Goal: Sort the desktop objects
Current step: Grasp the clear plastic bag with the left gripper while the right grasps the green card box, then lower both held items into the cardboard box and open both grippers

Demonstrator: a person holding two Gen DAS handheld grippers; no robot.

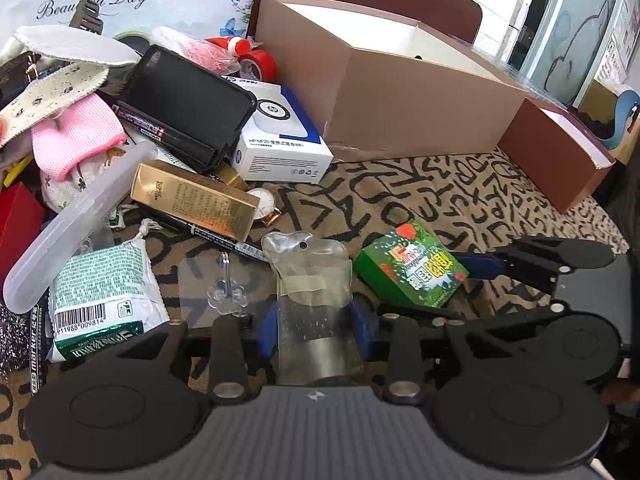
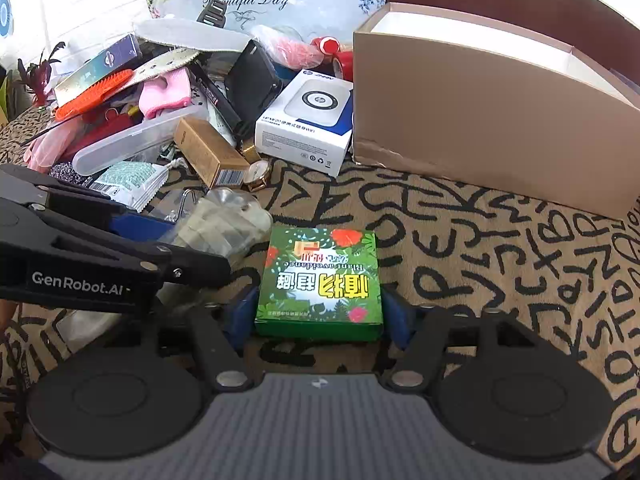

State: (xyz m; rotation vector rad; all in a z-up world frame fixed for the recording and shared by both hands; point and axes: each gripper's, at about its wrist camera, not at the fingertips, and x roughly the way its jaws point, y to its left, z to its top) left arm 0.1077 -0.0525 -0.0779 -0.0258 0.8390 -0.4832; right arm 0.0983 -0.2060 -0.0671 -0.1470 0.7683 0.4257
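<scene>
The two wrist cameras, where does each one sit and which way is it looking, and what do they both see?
Left wrist: sits on the left gripper, looking forward along its jaws at the clear plastic pouch between them, clutter behind; the right gripper shows at right.
Right wrist: sits on the right gripper, looking forward along its jaws at the green box they flank; the left gripper crosses at left.
Shared: pouch, green box, white HP box, tan cardboard box, patterned tablecloth.

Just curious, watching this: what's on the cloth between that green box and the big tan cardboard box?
Nothing but bare patterned tablecloth. The right wrist view shows the green box and the tan cardboard box with only lettered cloth between them.
</scene>
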